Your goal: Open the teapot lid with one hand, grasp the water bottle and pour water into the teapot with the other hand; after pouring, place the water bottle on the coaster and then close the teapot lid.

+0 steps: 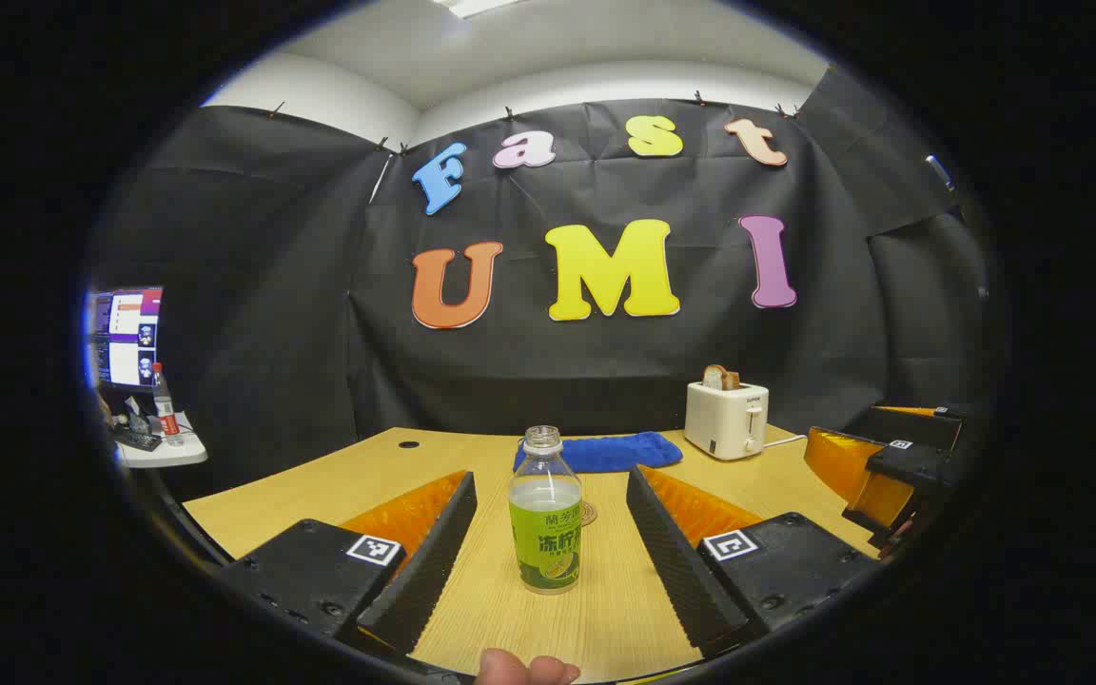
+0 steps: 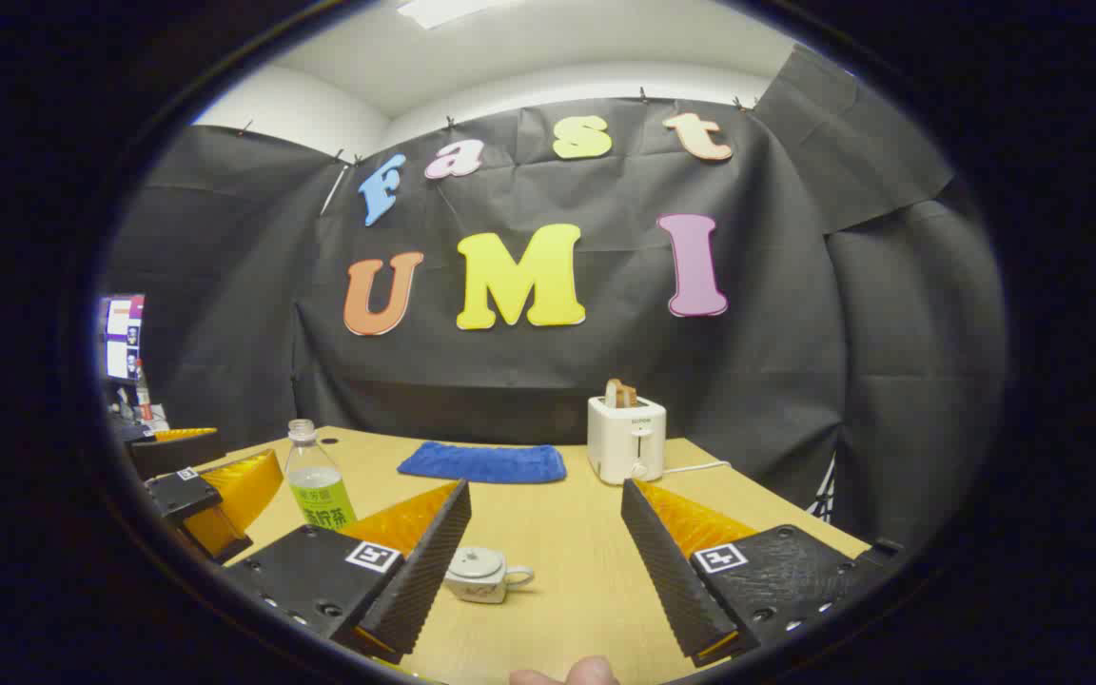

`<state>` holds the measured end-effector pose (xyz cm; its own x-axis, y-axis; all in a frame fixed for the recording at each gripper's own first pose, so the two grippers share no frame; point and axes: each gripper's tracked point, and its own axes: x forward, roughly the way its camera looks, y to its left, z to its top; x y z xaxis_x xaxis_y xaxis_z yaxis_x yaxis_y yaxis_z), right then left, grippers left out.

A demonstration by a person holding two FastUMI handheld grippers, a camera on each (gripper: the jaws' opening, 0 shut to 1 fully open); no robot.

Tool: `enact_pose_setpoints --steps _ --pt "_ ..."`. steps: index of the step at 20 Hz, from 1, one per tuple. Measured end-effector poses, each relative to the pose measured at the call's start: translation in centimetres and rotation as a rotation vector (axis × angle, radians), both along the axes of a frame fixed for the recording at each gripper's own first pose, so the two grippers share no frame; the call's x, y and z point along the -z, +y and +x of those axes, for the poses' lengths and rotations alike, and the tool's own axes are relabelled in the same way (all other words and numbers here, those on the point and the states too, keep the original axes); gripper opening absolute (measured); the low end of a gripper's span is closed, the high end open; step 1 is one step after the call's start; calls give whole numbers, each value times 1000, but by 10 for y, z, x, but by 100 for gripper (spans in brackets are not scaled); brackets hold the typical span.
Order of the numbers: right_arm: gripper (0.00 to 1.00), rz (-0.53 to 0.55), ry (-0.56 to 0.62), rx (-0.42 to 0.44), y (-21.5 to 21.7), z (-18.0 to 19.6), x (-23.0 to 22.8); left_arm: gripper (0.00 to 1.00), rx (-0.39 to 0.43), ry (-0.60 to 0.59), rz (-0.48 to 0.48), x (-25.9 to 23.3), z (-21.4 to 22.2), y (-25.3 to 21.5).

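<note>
Standing upright on the wooden table [image 1: 253,518], the capless water bottle [image 1: 545,518] sits between the two fingers of the left gripper [image 1: 545,533], whose jaws are spread wide with open space on either side of the bottle. A small round coaster [image 1: 589,515] peeks out just behind the bottle's right side. In the right gripper view the same bottle [image 2: 317,488] stands at the left, near the other gripper. The little white teapot [image 2: 483,575], lid on and handle pointing right, rests on the table just beside the inner face of the right gripper's [image 2: 545,533] left finger; those jaws are also wide apart and hold nothing. Farther back lie a folded blue cloth [image 2: 483,462] and a white toaster [image 2: 627,439] with bread in its slot. A fingertip [image 1: 524,669] shows at the bottom edge of the left gripper view.
</note>
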<state>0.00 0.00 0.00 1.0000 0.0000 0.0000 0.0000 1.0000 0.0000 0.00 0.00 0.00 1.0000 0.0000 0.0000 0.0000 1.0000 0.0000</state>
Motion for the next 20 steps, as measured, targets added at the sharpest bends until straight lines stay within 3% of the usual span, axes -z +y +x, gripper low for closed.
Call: enact_pose_setpoints --steps 20 --pt "96 -19 10 -31 13 11 14 99 -13 19 -8 6 3 10"
